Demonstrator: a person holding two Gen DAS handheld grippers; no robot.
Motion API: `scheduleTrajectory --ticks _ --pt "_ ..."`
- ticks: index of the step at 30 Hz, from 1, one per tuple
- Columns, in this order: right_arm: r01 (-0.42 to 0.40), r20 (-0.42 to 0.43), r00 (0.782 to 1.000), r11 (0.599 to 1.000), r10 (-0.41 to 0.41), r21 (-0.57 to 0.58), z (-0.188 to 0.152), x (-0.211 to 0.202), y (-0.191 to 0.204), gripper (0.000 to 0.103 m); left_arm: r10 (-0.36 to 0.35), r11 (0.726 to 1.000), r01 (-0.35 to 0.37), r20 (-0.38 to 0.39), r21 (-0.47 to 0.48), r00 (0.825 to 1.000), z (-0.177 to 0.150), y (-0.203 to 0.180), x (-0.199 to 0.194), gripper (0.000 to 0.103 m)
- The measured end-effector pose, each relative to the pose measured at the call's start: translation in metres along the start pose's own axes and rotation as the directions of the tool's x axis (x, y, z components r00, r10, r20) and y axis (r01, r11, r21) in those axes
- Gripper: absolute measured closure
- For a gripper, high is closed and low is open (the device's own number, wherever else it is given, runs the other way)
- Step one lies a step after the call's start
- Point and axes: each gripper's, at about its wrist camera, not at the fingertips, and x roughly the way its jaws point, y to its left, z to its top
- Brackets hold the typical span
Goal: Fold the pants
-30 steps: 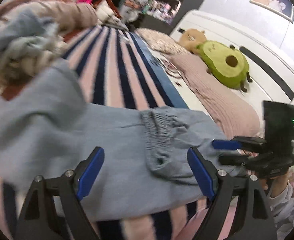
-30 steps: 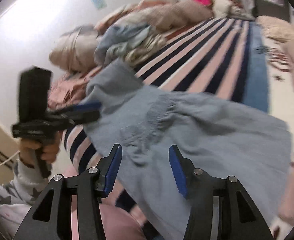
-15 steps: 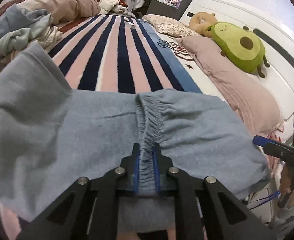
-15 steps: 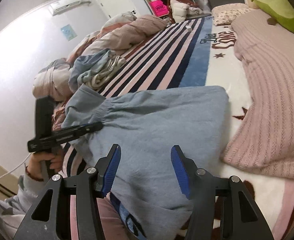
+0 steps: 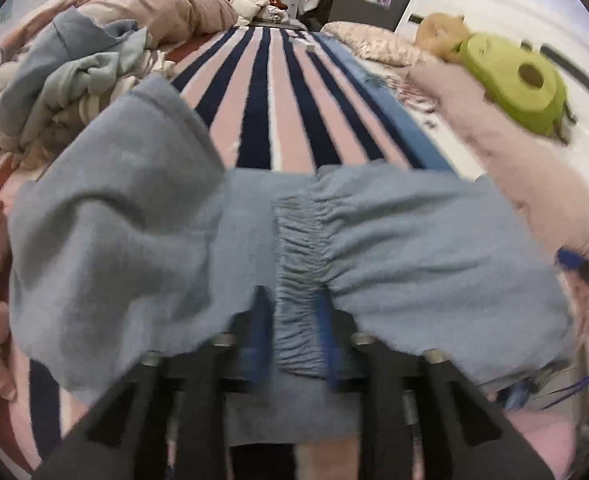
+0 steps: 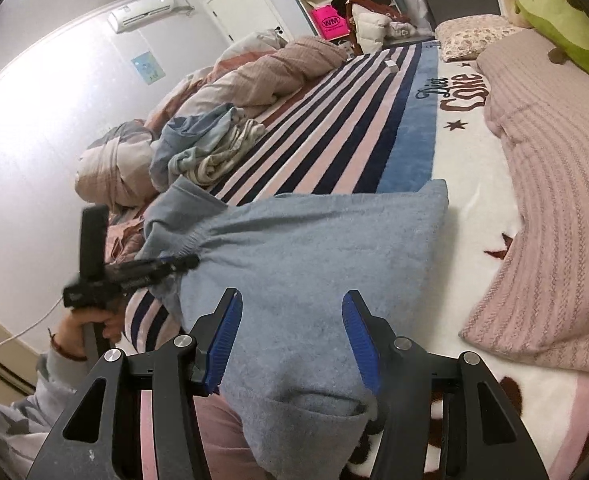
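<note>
Clamped between the blue-padded fingers (image 5: 259, 322) of the left gripper (image 5: 294, 320) is the gathered elastic waistband (image 5: 300, 248) of the light blue fleece pants (image 5: 434, 272), seen at 6 o'clock in the left wrist view. From that pinch the pants are spread to 9 o'clock and 3 o'clock over the near edge of the bed. In the right wrist view the right gripper (image 6: 292, 334) is held with its blue-padded fingers (image 6: 224, 332) released and spread wide; the blue cloth lies between and under them, and one fold droops at 6 o'clock, but nothing is gripped. The left gripper is seen there at 9 o'clock, closed on the waistband. Beyond the pants the navy and pink striped blanket (image 5: 278, 92) is stretched towards 12 o'clock. A pile of crumpled pale blue and cream clothes (image 6: 210, 148) is heaped at 10 o'clock, with a rumpled pink quilt (image 6: 270, 76) behind it. A pink ribbed knit throw (image 6: 554, 184) is laid at 3 o'clock, and a green avocado plush toy (image 5: 522, 84) rests on it at 2 o'clock.
</note>
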Motion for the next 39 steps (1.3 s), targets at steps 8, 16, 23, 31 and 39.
scheduleTrajectory --ticks 8,16,23,31,39 --pt "0.006 -0.01 1.0 1.0 -0.006 0.0 0.001 0.0 0.008 0.054 -0.012 0.987 0.034 0.14 -0.16 0.99 -0.011 0.058 -0.074 0.033" --pt "0.003 -0.024 1.0 1.0 -0.004 -0.005 0.007 0.01 0.021 0.054 -0.055 0.916 0.085 0.086 -0.393 0.995 -0.05 0.134 -0.056 0.033" --pt "0.025 -0.058 0.998 1.0 -0.025 -0.006 0.011 0.024 0.022 0.054 -0.125 0.87 0.196 0.182 -0.452 0.975 -0.033 0.145 -0.02 0.033" --pt "0.027 -0.064 0.998 0.999 -0.025 0.028 0.008 0.029 0.012 0.054 -0.126 0.905 0.217 0.256 -0.367 0.958 0.003 0.12 -0.011 0.087" --pt "-0.015 -0.006 1.0 0.999 0.015 0.043 0.0 0.008 0.004 0.054 -0.092 0.996 0.084 0.342 0.037 0.935 0.048 0.016 -0.059 0.094"
